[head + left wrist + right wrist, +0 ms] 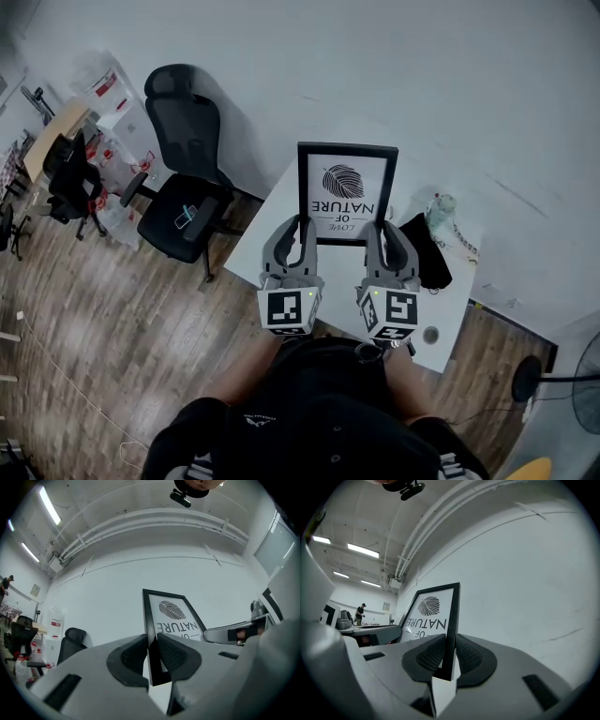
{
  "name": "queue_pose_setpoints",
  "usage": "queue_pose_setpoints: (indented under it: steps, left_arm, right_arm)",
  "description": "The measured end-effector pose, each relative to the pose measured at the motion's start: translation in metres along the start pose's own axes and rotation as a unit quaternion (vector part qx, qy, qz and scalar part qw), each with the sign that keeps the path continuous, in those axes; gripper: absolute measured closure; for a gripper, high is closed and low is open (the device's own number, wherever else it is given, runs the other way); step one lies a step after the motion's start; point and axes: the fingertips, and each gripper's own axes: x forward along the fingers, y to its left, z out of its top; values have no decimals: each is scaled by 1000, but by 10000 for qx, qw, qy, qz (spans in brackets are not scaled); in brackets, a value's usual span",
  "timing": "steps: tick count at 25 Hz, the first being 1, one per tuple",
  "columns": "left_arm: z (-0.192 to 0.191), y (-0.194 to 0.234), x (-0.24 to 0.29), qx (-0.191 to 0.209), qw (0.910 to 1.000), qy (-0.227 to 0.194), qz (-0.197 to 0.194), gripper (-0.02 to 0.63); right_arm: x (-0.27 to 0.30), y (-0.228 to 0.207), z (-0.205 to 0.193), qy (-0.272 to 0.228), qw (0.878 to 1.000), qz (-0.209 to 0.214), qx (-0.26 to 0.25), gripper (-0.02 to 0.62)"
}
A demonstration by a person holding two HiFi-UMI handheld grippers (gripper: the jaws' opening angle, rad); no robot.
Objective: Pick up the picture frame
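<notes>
Picture frame (347,192): print upside down.
Left claw (300,225): clenched on its 9 o'clock rail.
Right claw (386,230): clenched on the 3 o'clock rail.
Lift: raise both evenly.

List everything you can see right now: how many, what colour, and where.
picture frame: one, black with a leaf print, above the table, gripped at both sides
table: one, white, against the wall
office chair: one, black, left of the table
fabric item: one, black, on the table right of the frame
container: one, pale green, far right of the table
floor: brown wood
left gripper: grey, clamped on the frame's left edge
right gripper: grey, clamped on its right edge
</notes>
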Motion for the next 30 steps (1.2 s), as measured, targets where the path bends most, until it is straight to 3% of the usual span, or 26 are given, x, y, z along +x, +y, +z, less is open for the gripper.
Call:
queue_pose_setpoints:
  steps: [13, 30]
  left_arm:
    - [-12, 11, -11, 29, 9999, 105, 132, 534]
    - [-7, -15, 19, 56, 9999, -31, -97, 534]
  right_arm:
    - [-1, 14, -16, 117, 9998, 141, 91, 528]
    - [3, -21, -4, -18, 9999, -163, -20, 528]
